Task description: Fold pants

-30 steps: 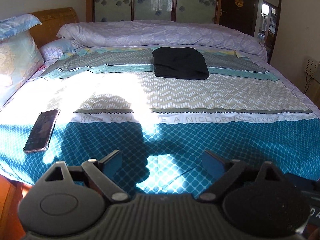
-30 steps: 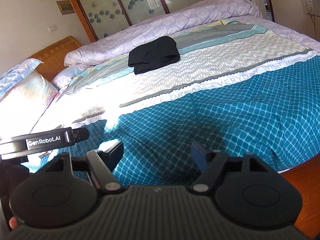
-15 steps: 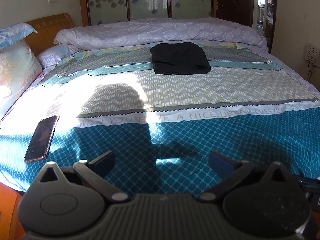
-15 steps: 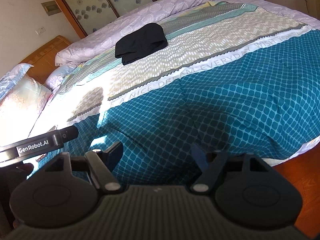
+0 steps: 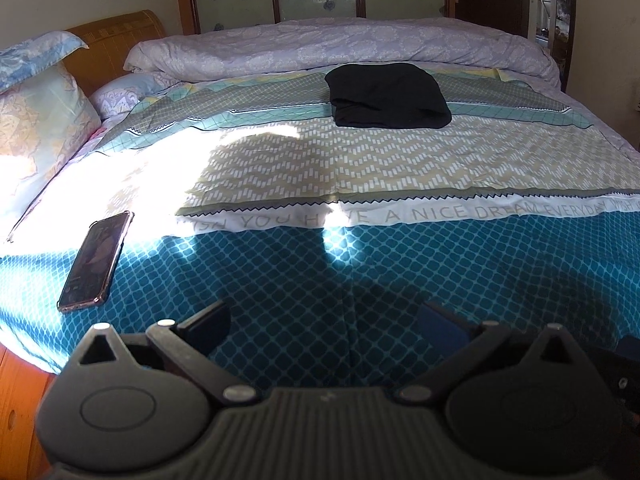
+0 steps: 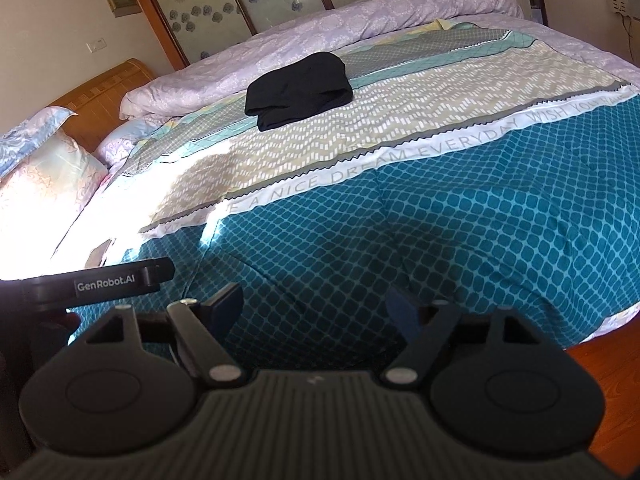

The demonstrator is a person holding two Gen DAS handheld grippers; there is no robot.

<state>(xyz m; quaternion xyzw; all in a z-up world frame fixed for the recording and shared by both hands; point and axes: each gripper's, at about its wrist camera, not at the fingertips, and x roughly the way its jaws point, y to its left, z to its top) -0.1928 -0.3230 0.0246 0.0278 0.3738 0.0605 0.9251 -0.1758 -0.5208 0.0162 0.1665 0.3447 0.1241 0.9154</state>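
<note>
Pants folded at the far side of the bed

Pants (image 5: 386,96) lie as a compact black bundle on the patterned bedspread (image 5: 360,168), just before the rolled lilac duvet (image 5: 340,48). Left gripper (image 5: 324,320) and right gripper (image 6: 316,306) both hover above the teal near edge, jaws spread wide, holding nothing. A phone (image 5: 96,258) rests on the spread, left.

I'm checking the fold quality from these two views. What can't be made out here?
- Black pants: both views are too dark to show layers or seams.
- Phone: in the right wrist view, glare and the left gripper's body hide it.
- Bed: its near edge is hidden behind the right gripper.
</note>
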